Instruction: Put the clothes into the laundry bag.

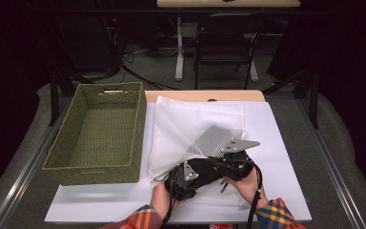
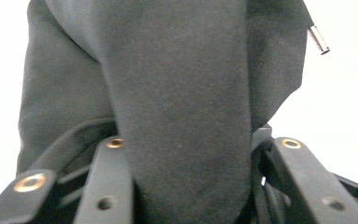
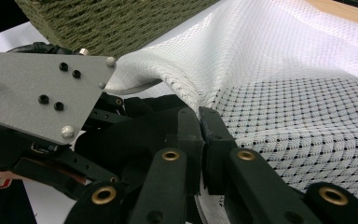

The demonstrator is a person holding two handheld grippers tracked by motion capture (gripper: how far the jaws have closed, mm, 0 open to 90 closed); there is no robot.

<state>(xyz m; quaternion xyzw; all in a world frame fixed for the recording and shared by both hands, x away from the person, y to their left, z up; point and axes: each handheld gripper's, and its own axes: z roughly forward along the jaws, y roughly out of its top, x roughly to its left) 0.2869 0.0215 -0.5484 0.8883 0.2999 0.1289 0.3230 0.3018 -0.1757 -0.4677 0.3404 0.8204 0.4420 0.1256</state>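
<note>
My right gripper (image 3: 200, 116) clamps the mesh bag's (image 1: 186, 129) near edge; my left gripper (image 2: 191, 154) grips the black cloth (image 2: 177, 93), right of the basket (image 1: 95, 138).

The setting appears to be a lab or recording studio rather than a home. A white board (image 1: 276, 143) covers a light wooden tabletop (image 1: 205, 95) under focused lighting, with dark surroundings. Beyond it stand a black metal-framed chair (image 1: 226, 43), a white-legged desk (image 1: 180, 43) and loose black cables (image 1: 138, 71) on grey carpet (image 1: 162, 67); details there are dim.
</note>
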